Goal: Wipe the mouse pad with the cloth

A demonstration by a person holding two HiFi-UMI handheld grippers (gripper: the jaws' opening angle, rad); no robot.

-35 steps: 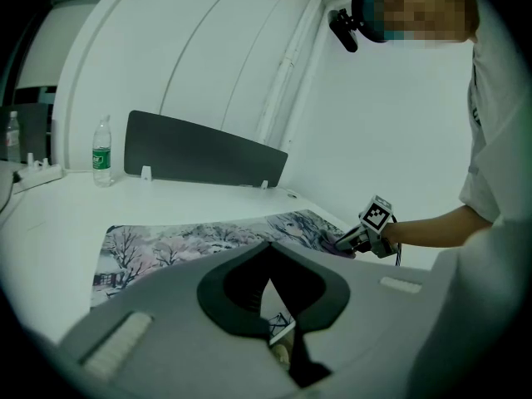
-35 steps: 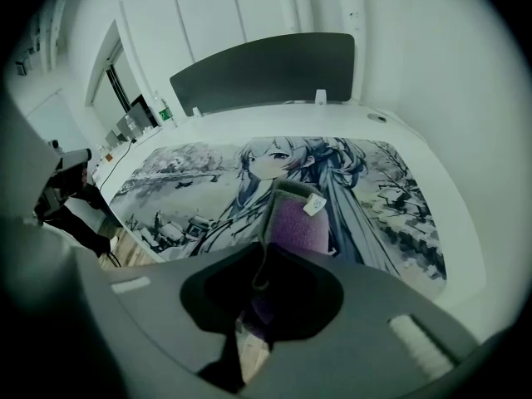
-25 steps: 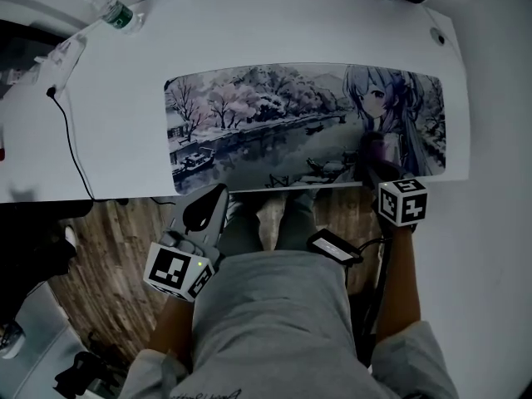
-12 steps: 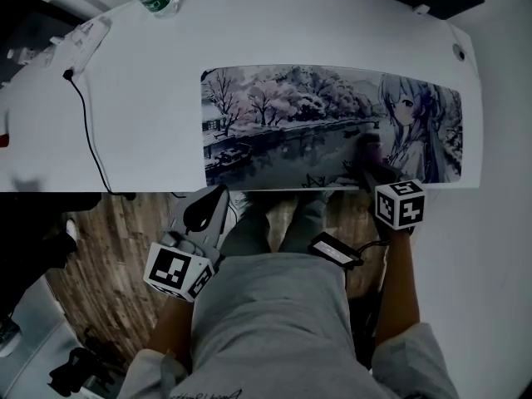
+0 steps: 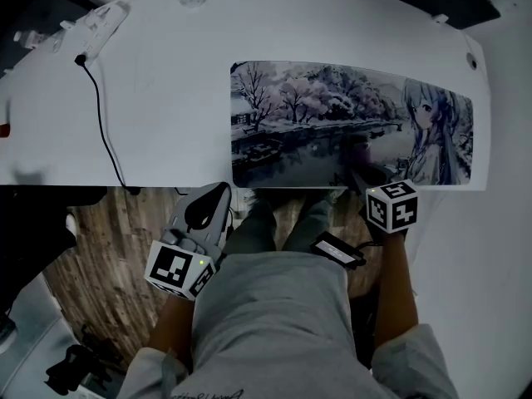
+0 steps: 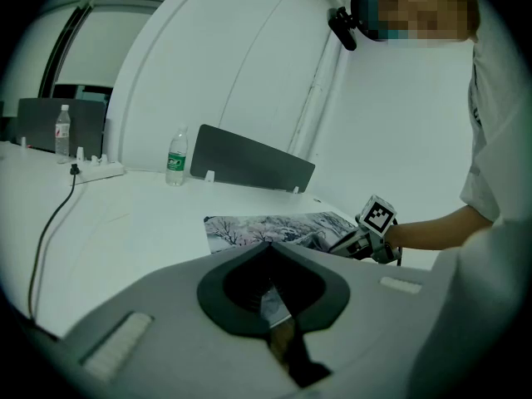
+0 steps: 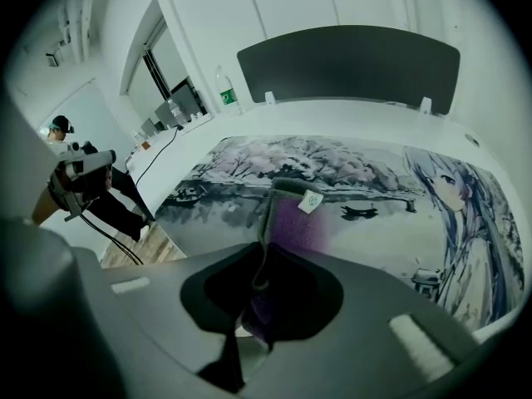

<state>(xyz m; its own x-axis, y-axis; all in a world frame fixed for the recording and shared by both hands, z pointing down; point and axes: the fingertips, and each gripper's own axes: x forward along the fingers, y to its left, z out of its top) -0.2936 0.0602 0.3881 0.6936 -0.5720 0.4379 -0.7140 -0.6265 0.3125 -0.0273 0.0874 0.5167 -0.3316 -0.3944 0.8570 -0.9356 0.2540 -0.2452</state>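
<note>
Now the right tool (image 5: 359,171) is clamped on a purple cloth (image 7: 293,216), which lies on the near part of the printed mouse pad (image 5: 316,115), its white tag (image 7: 310,201) up. The left tool (image 5: 214,202), jaws closed on nothing, hangs off the front edge of the white table (image 5: 158,115), apparently above the wooden floor (image 5: 108,256), apart from the pad.

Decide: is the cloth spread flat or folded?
Folded: the cloth shows a doubled edge, held in the right gripper on the mouse pad.
</note>
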